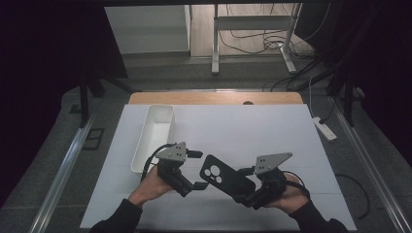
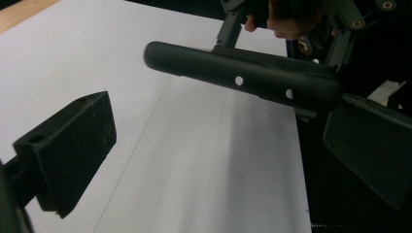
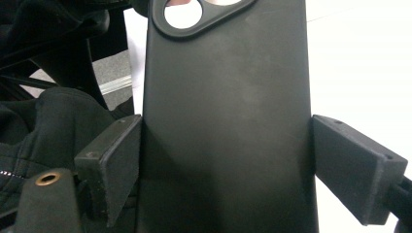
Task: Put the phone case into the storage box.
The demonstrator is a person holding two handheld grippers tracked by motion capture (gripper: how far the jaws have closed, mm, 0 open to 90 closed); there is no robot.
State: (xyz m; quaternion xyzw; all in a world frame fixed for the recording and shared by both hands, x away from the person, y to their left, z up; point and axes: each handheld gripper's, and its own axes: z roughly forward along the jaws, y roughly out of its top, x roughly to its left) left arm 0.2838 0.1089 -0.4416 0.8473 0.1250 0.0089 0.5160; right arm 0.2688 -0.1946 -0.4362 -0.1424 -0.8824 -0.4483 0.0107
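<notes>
A black phone case (image 1: 222, 177) with a round-holed camera cutout is held just above the white mat (image 1: 252, 131), near the front edge. My right gripper (image 1: 247, 193) is shut on it; in the right gripper view both pads (image 3: 112, 162) press the long sides of the phone case (image 3: 223, 97). My left gripper (image 1: 197, 185) stands open by the case's camera end. In the left gripper view the phone case (image 2: 243, 75) shows edge-on ahead of the wide-apart jaws of the left gripper (image 2: 218, 141), with one end close to the right-hand jaw.
A long white tray (image 1: 145, 138) lies on the mat's left side, just beyond my left hand. The wooden table edge (image 1: 214, 98) runs along the back. A white power strip (image 1: 324, 128) lies on the floor at the right.
</notes>
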